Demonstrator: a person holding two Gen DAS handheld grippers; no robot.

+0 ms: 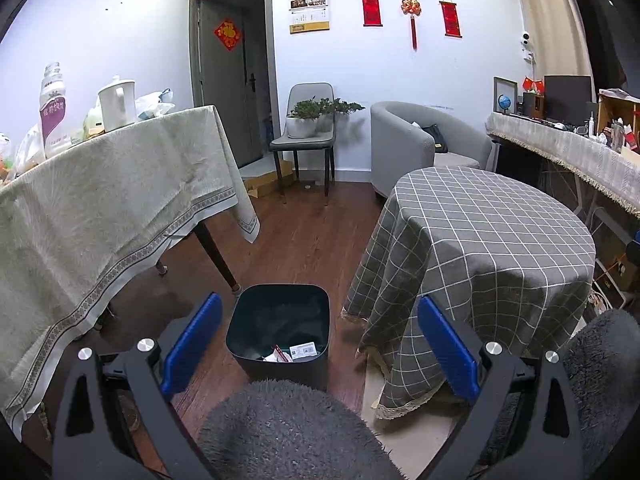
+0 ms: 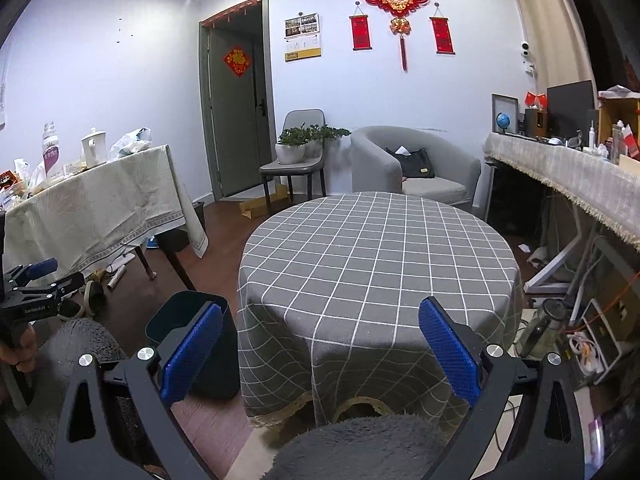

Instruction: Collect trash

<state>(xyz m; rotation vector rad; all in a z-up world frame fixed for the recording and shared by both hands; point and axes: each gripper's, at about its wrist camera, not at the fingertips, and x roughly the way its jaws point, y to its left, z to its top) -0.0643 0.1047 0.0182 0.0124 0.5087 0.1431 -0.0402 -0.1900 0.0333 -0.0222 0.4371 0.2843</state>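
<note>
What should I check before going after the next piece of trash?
1. Left gripper open and free: ok.
2. Right gripper open and free: ok.
3. Bin upright beside the round table, mouth unblocked: ok.
4. Room left in bin, only a few wrappers at the bottom: ok.
5. Trash on the round table: none in view, ok.
6. Next target among the clutter on the long table: cannot tell.

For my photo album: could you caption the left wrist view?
Open left gripper poised above a dark trash bin holding paper scraps.
</note>
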